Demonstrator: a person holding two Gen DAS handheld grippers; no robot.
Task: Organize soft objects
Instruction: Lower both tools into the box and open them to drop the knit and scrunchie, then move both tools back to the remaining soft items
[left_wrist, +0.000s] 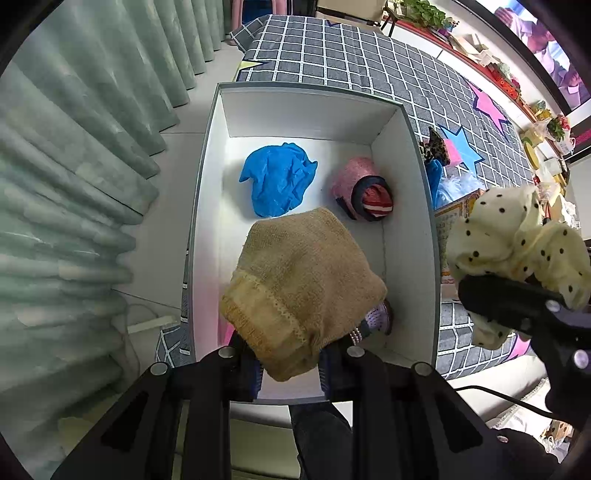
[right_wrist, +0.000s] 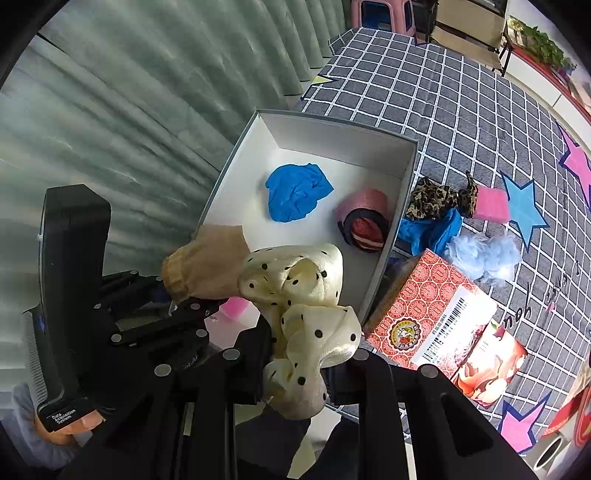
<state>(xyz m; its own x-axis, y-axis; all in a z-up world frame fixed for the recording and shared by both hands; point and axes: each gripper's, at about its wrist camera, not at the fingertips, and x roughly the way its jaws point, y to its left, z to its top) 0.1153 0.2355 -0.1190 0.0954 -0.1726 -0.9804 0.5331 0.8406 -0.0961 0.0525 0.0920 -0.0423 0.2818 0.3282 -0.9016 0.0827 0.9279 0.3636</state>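
My left gripper (left_wrist: 290, 363) is shut on a tan knitted hat (left_wrist: 299, 284) and holds it over the near end of a white open box (left_wrist: 410, 192). In the box lie a blue crumpled cloth (left_wrist: 277, 179), a pink roll with a red striped core (left_wrist: 364, 190) and a small purple item (left_wrist: 380, 317). My right gripper (right_wrist: 295, 365) is shut on a cream polka-dot scrunchie (right_wrist: 306, 314), near the box's near right corner. The scrunchie also shows in the left wrist view (left_wrist: 517, 243), and the hat in the right wrist view (right_wrist: 207, 266).
The box (right_wrist: 406, 173) sits on a grey checked mat with stars (right_wrist: 461, 110). Right of it lie a leopard-print scrunchie (right_wrist: 439, 199), a pink sponge (right_wrist: 493, 206), blue cloth (right_wrist: 432, 229), a pale blue fluffy item (right_wrist: 484, 254) and a red patterned carton (right_wrist: 432, 314). Green curtains (left_wrist: 74, 166) hang on the left.
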